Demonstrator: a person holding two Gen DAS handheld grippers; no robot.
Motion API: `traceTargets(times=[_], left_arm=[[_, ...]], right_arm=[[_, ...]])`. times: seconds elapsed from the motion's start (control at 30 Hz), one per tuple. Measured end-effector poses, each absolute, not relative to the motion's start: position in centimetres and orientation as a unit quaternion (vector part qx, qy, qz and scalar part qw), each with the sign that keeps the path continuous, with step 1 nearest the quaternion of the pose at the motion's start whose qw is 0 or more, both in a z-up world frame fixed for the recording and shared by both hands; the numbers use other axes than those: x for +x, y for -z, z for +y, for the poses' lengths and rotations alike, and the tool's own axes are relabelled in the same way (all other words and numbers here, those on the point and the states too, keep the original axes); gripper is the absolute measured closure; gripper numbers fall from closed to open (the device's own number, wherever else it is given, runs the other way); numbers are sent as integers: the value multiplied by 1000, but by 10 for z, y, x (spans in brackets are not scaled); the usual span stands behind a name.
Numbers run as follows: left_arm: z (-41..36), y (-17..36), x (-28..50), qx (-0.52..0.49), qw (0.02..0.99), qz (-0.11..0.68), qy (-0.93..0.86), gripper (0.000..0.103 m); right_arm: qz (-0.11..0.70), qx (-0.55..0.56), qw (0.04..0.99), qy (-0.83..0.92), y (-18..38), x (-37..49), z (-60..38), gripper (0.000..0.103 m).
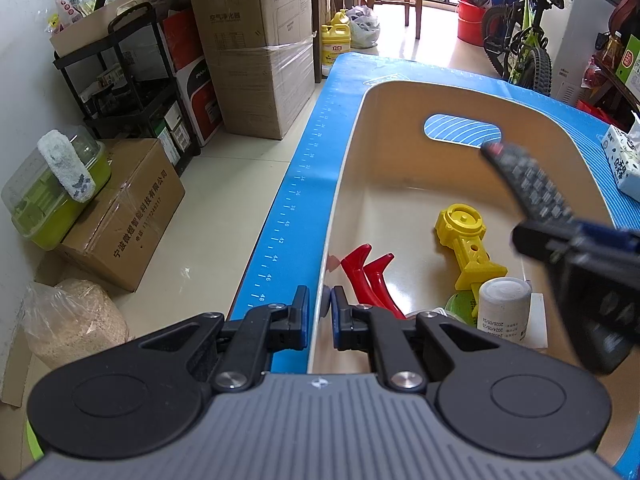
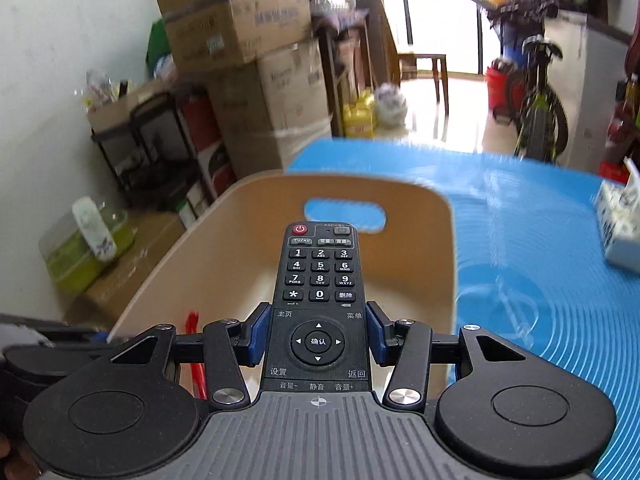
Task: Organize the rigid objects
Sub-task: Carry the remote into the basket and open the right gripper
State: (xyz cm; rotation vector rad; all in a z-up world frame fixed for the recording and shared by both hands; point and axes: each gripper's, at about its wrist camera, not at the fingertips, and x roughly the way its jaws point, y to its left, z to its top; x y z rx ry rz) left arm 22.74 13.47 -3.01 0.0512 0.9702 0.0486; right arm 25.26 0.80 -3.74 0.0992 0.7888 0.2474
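A beige plastic bin (image 1: 400,96) stands on the blue mat (image 1: 304,184). Inside it lie a red clip (image 1: 370,276), a yellow toy part (image 1: 466,240), a white cylinder (image 1: 504,308) and a green piece (image 1: 460,306). My left gripper (image 1: 320,312) is shut on the bin's left wall, one finger on each side. My right gripper (image 2: 318,334) is shut on a black remote control (image 2: 318,280) and holds it above the bin (image 2: 168,276); it also shows in the left wrist view (image 1: 532,188).
A white tissue pack (image 1: 622,164) lies on the mat at the right. Cardboard boxes (image 1: 256,52), a black shelf cart (image 1: 132,92) and a green container (image 1: 56,196) stand on the floor to the left. A bicycle (image 1: 520,40) is at the back right.
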Motion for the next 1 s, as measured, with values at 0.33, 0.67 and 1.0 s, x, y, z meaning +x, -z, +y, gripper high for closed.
traceTargets(times=[0.33,0.67,1.0], left_arm=[[132,30,227,29,884,466,-25,89],[132,29,227,29,884,466,-25,88],[130,28,225,37,887,460,-28,88]], right_arm=[[411,-27,902,-131,52,254,34,49],[463,-30,874,-145,61,263,37,43],[413,32,898,-148,32,242,12,25]])
